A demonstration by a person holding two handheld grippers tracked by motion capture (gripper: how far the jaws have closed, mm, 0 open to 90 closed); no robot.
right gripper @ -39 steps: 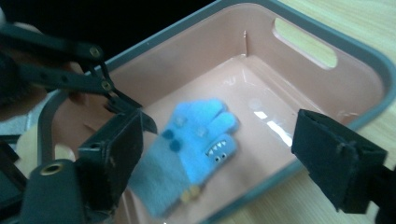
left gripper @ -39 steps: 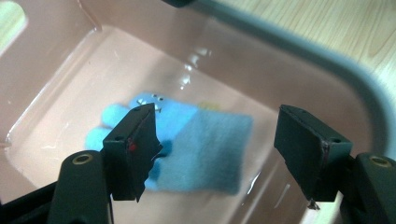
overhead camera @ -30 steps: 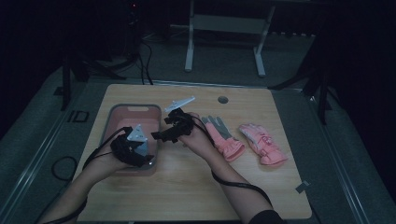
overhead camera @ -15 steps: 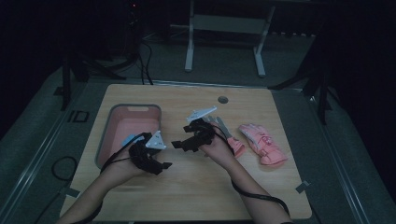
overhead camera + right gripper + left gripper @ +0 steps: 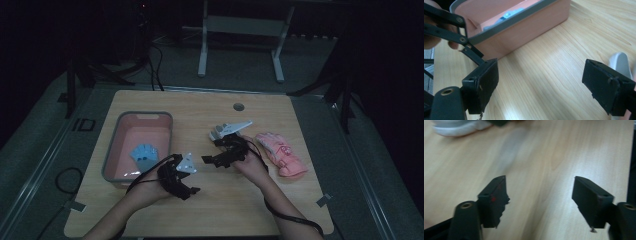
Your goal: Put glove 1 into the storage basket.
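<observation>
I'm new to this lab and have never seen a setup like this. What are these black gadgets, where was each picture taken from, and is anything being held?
A person sits at a wooden table holding a hand-operated gripper in each hand. The high view looks down from above: the left gripper shows at the left, the right gripper beside it. The other two pictures come from small cameras riding on the grippers, each looking along its own two black fingers.

On the table stand a pink bin with a blue glove inside, and a pink glove at the right.

Both grippers are open with only bare wood between the fingers, so nothing is held. The left one's have just been opening.
</observation>
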